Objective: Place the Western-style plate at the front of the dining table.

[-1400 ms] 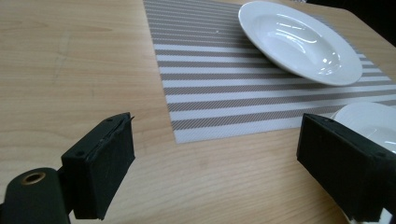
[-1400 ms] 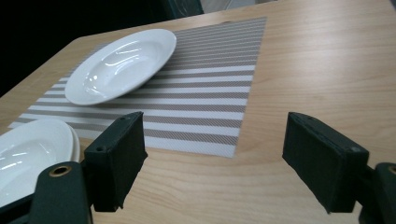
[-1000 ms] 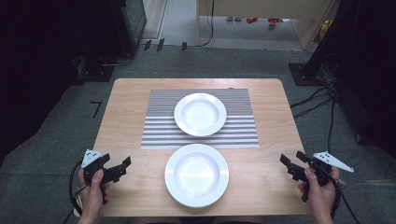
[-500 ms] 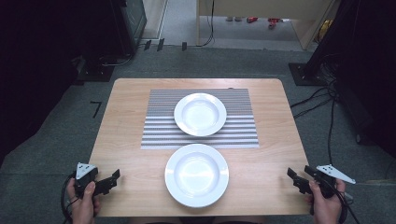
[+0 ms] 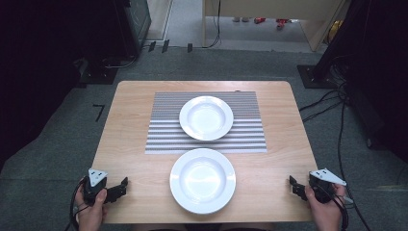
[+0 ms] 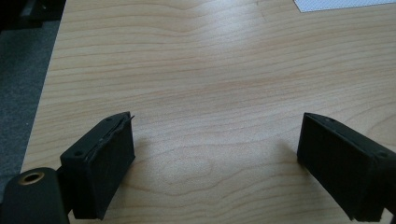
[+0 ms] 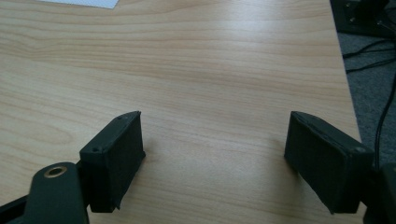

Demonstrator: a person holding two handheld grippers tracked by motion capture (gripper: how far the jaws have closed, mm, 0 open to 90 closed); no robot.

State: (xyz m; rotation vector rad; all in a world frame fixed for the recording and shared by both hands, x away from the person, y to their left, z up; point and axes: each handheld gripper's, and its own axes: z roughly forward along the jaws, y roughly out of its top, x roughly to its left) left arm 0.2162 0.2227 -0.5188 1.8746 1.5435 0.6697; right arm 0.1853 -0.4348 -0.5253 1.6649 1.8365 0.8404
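Two white plates sit on the wooden table (image 5: 134, 130), one behind the other along its middle. The far plate (image 5: 206, 117) rests on a grey striped placemat (image 5: 163, 130), whose near edge stops just short of the near plate (image 5: 203, 180); that near plate lies on bare wood, close to the person's edge of the table. The left gripper (image 5: 120, 186) is held low at the near left corner, well apart from the near plate, with its jaws pointing in towards the table's middle. In the left gripper view its two black jaws stand wide apart with nothing but wood grain between them (a white corner of the placemat (image 6: 345, 3) shows at the top right). The right gripper (image 5: 294, 185) is at the near right corner, likewise well apart from the near plate and aimed inward. In the right gripper view its jaws are also spread wide over bare wood, with the table's right edge and dark cables on the grey floor (image 7: 373, 60) beyond it. Neither gripper touches a plate or the placemat. Each is held in one of the person's hands, the left hand (image 5: 91, 211) and the right hand (image 5: 325, 211) both entering from the bottom of the high view.
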